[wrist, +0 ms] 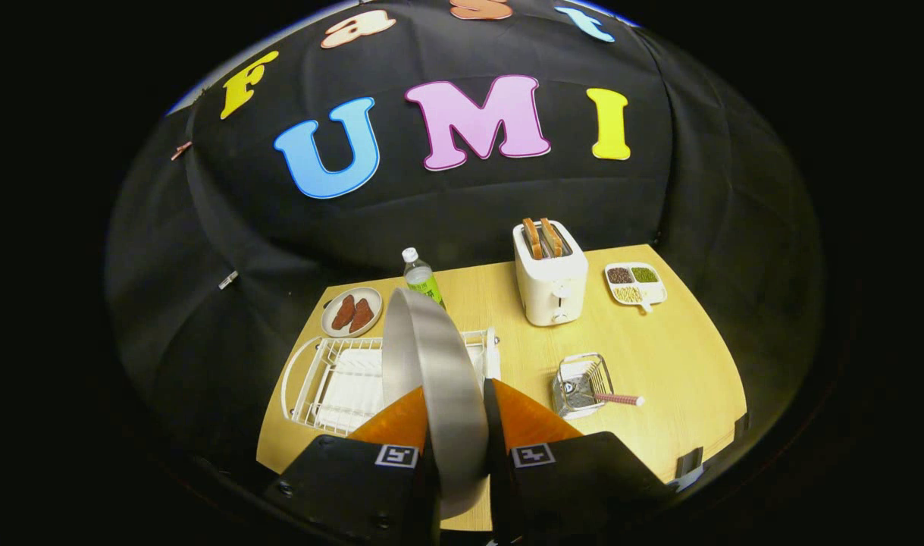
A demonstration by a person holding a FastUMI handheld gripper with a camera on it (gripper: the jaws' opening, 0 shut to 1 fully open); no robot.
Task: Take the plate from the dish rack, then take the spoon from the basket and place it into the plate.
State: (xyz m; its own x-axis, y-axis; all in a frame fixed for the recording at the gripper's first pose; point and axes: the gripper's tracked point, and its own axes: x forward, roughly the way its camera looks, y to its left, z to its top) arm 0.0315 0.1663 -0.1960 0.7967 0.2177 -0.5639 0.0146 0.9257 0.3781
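Gripper view: hand-held gripper (455, 413) clamps the plate (436, 379) edge-on above the dish rack (317, 387), lifted free; spoon (617, 399) waits in the basket (579, 383) mid-worktop (659, 356).

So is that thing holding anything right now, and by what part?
Yes, the hand-held gripper holds the grey plate on edge, both fingers pressing on its lower rim, above the dish rack.

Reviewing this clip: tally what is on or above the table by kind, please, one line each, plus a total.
Plates: 2, grey plate clamped between the gripper fingers, small plate of brown pieces
Dish rack: 1
Wire basket with spoon: 2
Bottle: 1
Toaster: 1
Divided tray: 1
Total: 8
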